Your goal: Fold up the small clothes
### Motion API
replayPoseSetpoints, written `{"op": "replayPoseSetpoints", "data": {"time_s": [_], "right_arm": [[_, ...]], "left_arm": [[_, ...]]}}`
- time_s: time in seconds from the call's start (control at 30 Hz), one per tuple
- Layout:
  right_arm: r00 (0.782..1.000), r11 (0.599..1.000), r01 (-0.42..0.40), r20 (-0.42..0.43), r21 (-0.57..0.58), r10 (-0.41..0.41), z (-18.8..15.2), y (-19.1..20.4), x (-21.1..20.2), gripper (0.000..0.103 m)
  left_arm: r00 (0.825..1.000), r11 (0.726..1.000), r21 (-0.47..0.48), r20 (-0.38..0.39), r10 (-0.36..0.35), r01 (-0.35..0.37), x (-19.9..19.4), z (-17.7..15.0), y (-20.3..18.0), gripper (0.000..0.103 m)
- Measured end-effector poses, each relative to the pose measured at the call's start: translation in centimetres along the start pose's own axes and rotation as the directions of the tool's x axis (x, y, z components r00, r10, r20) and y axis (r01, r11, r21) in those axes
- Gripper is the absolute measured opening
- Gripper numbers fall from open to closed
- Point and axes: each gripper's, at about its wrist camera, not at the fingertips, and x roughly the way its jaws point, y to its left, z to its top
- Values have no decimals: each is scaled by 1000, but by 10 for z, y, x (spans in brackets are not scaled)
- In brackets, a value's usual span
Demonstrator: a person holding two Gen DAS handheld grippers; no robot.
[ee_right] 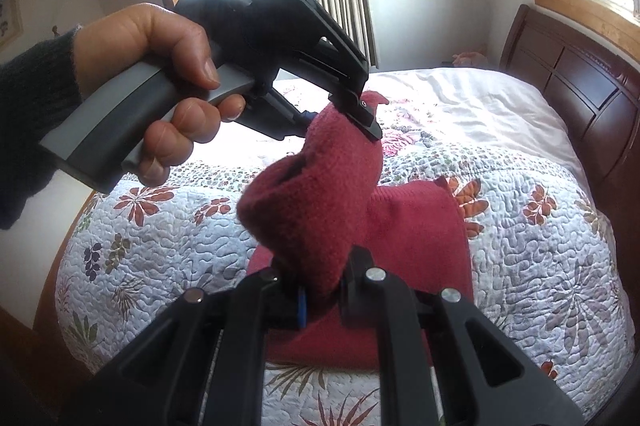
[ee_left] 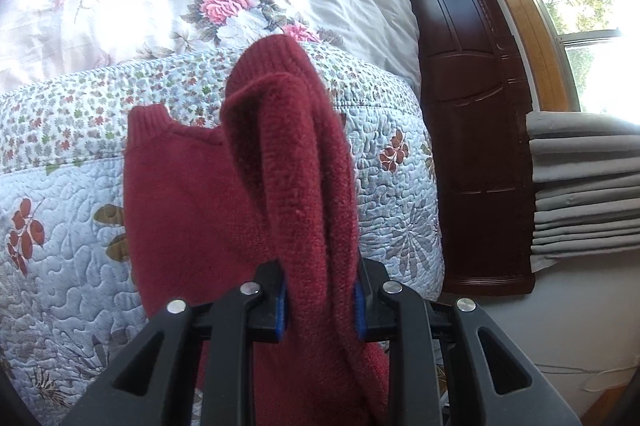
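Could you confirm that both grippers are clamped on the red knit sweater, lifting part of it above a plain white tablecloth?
One detail is wrong: the surface below is not a plain white tablecloth but a floral quilted bedspread on a bed, as the right wrist view shows. The rest holds: the left gripper and right gripper are both clamped on the red knit sweater, lifting part of it.

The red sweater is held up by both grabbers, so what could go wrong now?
1. The red sweater is bunched thickly between the right gripper fingers, and the left gripper pinches only a small edge, so that edge might slip out.
2. Part of the sweater already lies flat on the quilt. Pulling the lifted part could drag and wrinkle that layer.
3. The lifted part is crumpled, so it may land as a crooked fold.
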Motion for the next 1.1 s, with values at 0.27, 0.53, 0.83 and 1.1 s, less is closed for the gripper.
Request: {"op": "replayPoseSetpoints", "data": {"time_s": [0.27, 0.53, 0.83, 1.1], "right_arm": [[999, 997, -27, -32, 66, 29, -14, -34, 10, 10], [996, 995, -67, -57, 75, 72, -14, -51, 19, 10], [982, 981, -186, -12, 52, 187, 3, -38, 19, 10], [960, 900, -233, -59, 369, 272, -50, -131, 52, 11]], "left_arm": [[998, 998, 8, -42, 56, -56, 41, 8, -13, 24], [999, 999, -23, -31, 44, -44, 47, 12, -10, 24], [989, 994, -67, 109, 99, -92, -23, 8, -3, 24], [959, 959, 21, 36, 282, -282, 81, 39, -55, 22]]}}
